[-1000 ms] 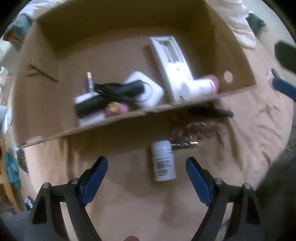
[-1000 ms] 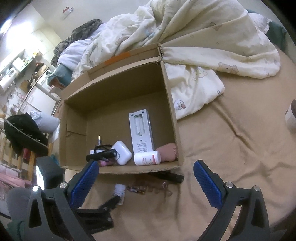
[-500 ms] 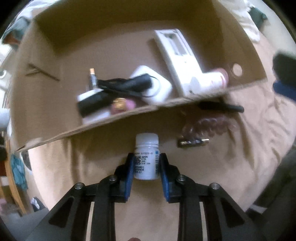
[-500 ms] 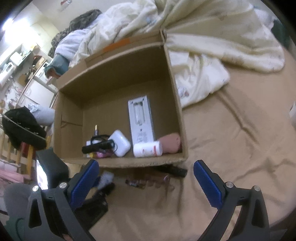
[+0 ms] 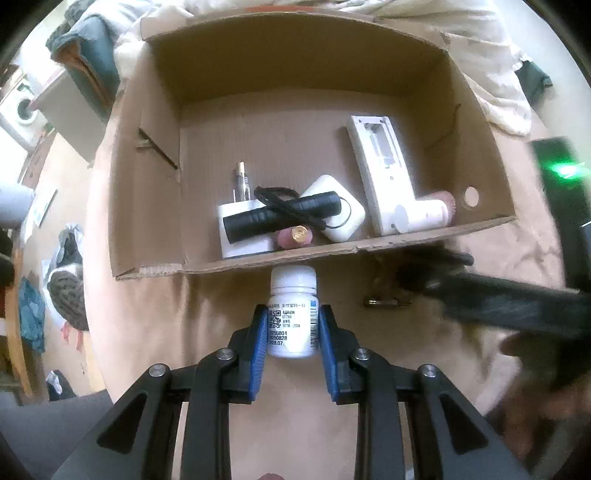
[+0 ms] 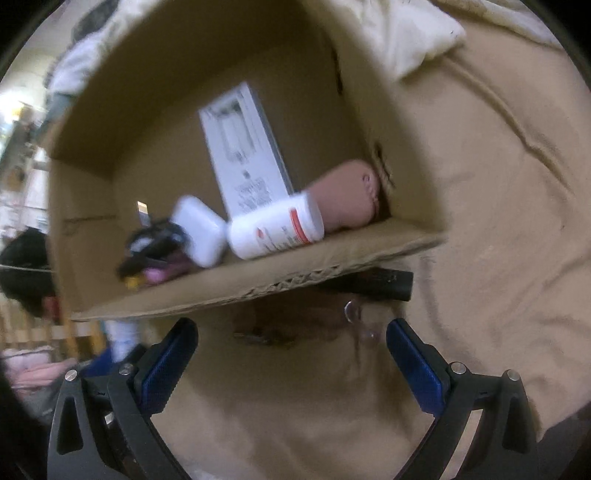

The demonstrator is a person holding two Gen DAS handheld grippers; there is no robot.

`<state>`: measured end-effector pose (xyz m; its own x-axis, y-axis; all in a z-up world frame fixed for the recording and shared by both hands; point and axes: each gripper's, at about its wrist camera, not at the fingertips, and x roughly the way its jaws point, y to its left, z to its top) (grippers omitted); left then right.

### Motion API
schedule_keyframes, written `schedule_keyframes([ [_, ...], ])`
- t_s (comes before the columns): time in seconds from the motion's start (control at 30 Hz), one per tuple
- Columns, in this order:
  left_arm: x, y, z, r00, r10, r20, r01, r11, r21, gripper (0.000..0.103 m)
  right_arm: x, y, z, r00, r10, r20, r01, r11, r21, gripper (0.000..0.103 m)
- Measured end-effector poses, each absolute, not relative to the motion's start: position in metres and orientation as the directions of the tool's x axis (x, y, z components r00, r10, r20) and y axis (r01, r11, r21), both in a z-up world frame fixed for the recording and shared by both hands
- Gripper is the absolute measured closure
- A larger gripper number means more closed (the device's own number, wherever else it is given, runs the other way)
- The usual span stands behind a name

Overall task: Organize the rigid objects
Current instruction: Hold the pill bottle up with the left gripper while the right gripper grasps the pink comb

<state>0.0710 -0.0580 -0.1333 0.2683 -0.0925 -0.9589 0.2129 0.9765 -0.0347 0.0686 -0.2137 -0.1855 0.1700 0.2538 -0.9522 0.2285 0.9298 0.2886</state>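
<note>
My left gripper (image 5: 291, 326) is shut on a white pill bottle (image 5: 293, 295) with a printed label, held just in front of the near wall of a cardboard box (image 5: 258, 260). Inside the box lie a black flashlight (image 5: 280, 216), white chargers (image 5: 334, 214), a white remote (image 5: 380, 162), another white bottle (image 6: 275, 227) and a pink object (image 6: 351, 195). My right gripper (image 6: 291, 345) is open, low over the tan sheet, above a brownish transparent clip (image 6: 295, 325) and a small silver piece (image 5: 382, 302). A black stick (image 6: 373, 282) lies under the box's edge.
A crumpled cream duvet (image 6: 399, 33) lies beyond the box at the right. Tan bedding (image 6: 498, 221) spreads around the box. The right hand's tool shows blurred at the right edge of the left wrist view (image 5: 517, 302). Furniture and clothes (image 5: 68, 295) stand off the bed's left side.
My left gripper closed on the white pill bottle and lifted it slightly toward the box. The right gripper dropped down close to the items in front of the box.
</note>
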Motion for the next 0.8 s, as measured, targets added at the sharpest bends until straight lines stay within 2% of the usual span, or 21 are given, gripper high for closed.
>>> schedule_keyframes([
  [0.07,0.069,-0.056,-0.132,0.248,-0.119,-0.961,0.206,0.976,-0.068,0.079,0.071,-0.202,-0.190,0.163,0.167,-0.972,0.192,0.961,0.197,0.000],
  [0.3,0.063,-0.053,-0.120,0.278,-0.104,-0.955,0.194,0.980,-0.051,0.079,0.078,-0.183,-0.205,0.162,0.108,-0.981,0.211,0.967,0.142,0.000],
  [0.5,0.063,-0.052,-0.116,0.281,-0.111,-0.953,0.174,0.983,-0.063,0.079,0.076,-0.154,-0.213,0.231,-0.070,-0.970,0.204,0.979,-0.022,0.000],
  [0.8,0.065,-0.053,-0.116,0.281,-0.122,-0.952,0.171,0.982,-0.076,0.079,0.064,-0.156,-0.205,0.264,0.010,-0.965,0.137,0.989,0.047,0.000],
])
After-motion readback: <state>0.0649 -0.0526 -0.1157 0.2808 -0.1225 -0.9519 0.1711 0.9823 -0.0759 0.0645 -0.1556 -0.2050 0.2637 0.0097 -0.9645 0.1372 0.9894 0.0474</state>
